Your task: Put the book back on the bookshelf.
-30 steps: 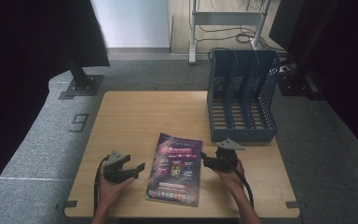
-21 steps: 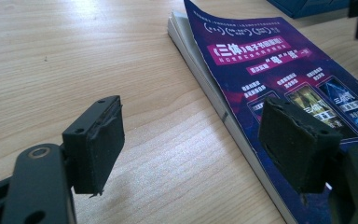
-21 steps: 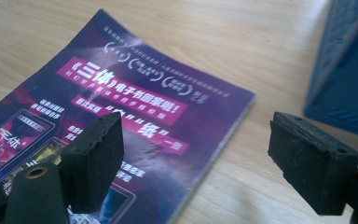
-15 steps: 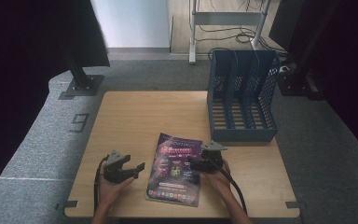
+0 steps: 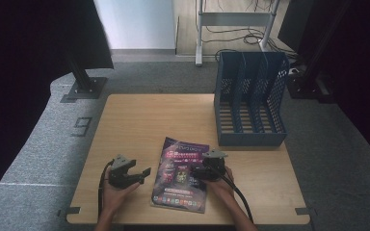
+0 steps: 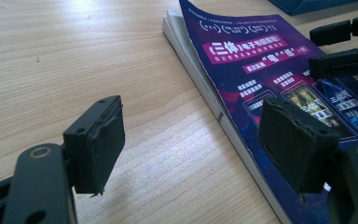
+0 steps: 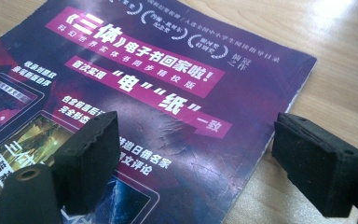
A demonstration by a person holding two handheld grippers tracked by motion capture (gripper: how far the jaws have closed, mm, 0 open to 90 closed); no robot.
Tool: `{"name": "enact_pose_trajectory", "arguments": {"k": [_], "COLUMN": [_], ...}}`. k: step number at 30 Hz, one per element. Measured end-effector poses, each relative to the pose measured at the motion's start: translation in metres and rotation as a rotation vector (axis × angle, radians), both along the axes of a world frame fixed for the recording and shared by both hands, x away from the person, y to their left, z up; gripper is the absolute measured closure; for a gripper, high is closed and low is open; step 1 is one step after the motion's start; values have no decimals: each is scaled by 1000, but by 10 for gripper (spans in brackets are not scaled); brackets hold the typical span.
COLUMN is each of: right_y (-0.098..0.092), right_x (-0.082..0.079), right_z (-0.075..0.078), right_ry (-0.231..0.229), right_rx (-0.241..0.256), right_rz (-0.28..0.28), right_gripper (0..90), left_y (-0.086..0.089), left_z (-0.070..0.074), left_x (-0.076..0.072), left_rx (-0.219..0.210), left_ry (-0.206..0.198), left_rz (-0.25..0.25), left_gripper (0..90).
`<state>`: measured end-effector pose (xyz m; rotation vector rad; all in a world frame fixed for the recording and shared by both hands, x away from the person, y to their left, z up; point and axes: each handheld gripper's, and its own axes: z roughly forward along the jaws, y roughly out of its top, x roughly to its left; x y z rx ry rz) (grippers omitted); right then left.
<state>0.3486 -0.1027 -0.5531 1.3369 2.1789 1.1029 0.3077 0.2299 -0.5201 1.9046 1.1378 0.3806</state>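
Observation:
A purple magazine (image 5: pixel 179 179) lies flat near the table's front edge, its cover printed with white text. My left gripper (image 5: pixel 144 175) rests on the wood just left of it, open, with the magazine's spine edge (image 6: pixel 223 116) ahead between its pads. My right gripper (image 5: pixel 194 172) hovers open over the magazine's right part. In the right gripper view the cover (image 7: pixel 168 84) lies under its left pad, and the cover's right edge runs between the two pads (image 7: pixel 88 158). The right gripper's jaws (image 6: pixel 340 46) show far off in the left gripper view.
A blue mesh file rack (image 5: pixel 250 103) with several upright slots stands at the table's back right. The wooden table (image 5: pixel 149 120) is bare behind the magazine. Black stands and cables sit on the grey floor beyond.
My right gripper has moved left from the table's right side onto the magazine's right part. The left gripper and the magazine have stayed put.

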Motion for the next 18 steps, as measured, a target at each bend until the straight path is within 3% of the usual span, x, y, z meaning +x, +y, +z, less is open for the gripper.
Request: {"name": "enact_pose_trajectory", "arguments": {"k": [10, 18], "right_y": [0, -1], "right_x": [1, 2], "right_z": [-1, 0], "right_ry": [17, 23], "right_rx": [3, 1], "right_rz": [-10, 4], "right_gripper": [146, 149], "left_y": [-6, -32], "left_z": [6, 8], "left_x": [7, 27], "left_rx": [8, 20], "left_ry": [-3, 12], "left_rz": [-6, -11], "left_gripper": [233, 235]}}
